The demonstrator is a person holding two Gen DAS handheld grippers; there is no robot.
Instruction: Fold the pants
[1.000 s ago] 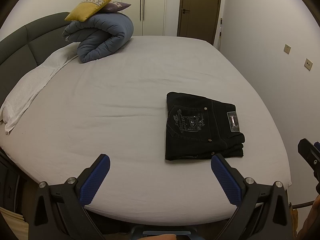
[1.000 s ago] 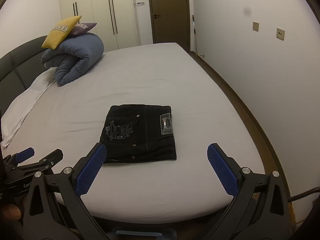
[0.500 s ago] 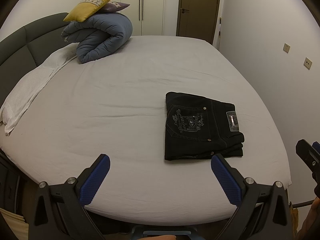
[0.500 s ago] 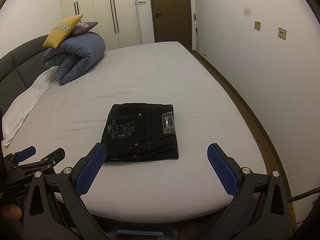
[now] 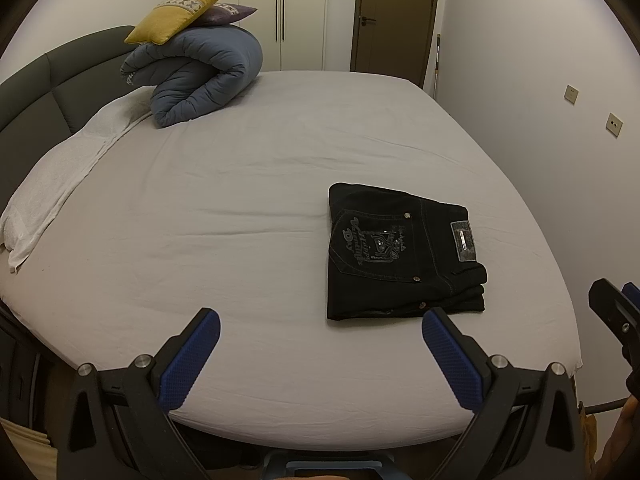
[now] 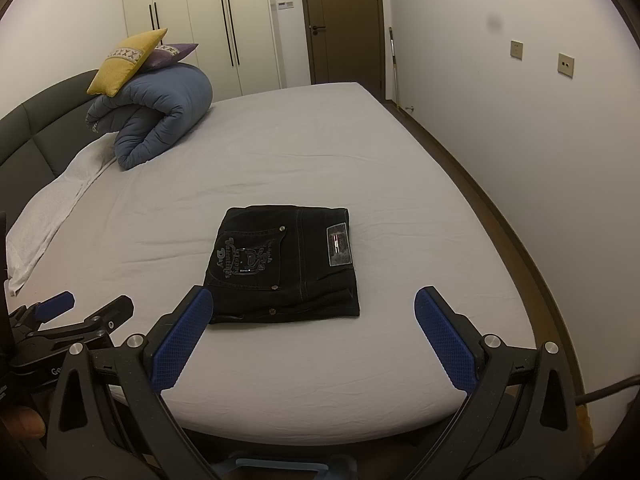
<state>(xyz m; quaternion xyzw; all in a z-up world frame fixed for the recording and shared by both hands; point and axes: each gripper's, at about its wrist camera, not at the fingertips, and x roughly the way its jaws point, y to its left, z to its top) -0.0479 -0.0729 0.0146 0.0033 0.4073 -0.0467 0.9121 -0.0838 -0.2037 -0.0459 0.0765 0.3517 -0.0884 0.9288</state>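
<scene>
Black pants (image 6: 286,264) lie folded on the bed (image 6: 320,380); both grippers, left gripper (image 5: 318,354) and right gripper (image 6: 310,334), hang wide open at 6 o'clock. Any touch may undo the layers.

Bed (image 5: 248,184) under folded black pants (image 5: 400,252), rolled blue duvet (image 5: 200,76) (cushions atop), white towel (image 5: 60,176).

Folded black pants (image 5: 402,254) on the grey bed (image 5: 240,184), beyond the wide-spread left gripper (image 5: 320,354).
</scene>
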